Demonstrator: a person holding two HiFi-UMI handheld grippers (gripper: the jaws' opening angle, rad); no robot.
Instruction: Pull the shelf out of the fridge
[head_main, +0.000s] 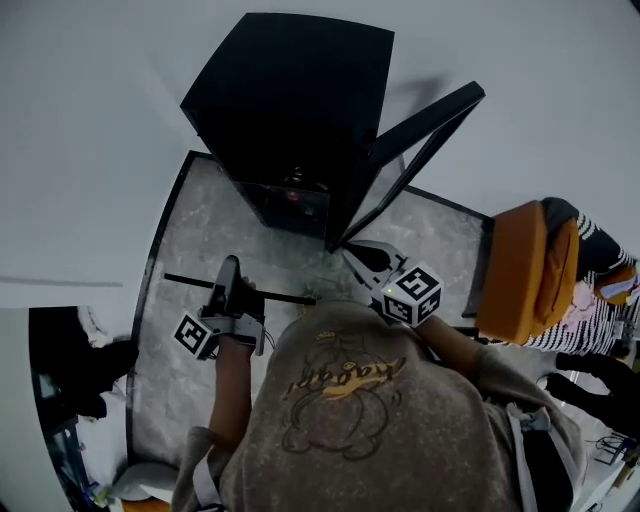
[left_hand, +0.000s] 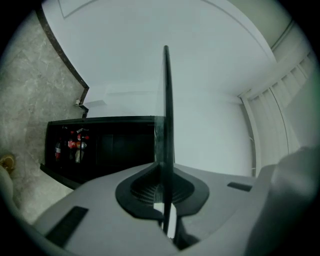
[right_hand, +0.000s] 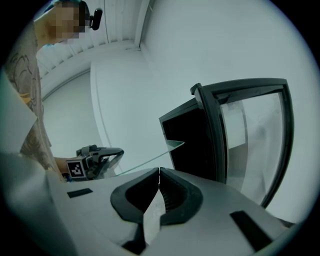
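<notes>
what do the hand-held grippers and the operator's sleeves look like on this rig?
The left hand-held gripper and right hand-held gripper both have light grey wedge-shaped bodies with black ribbed pads. Each carries a white cube with black square markers. No cables visible. Sleeves: grey-beige sweatshirt.

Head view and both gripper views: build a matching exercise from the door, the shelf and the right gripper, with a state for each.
Things:
1. door
2. shelf
3. right gripper

States:
A. shut, nothing between the jaws
B. swung open
C. clamped edge-on in the left gripper

Pairs: 1-B, 2-C, 3-A
</notes>
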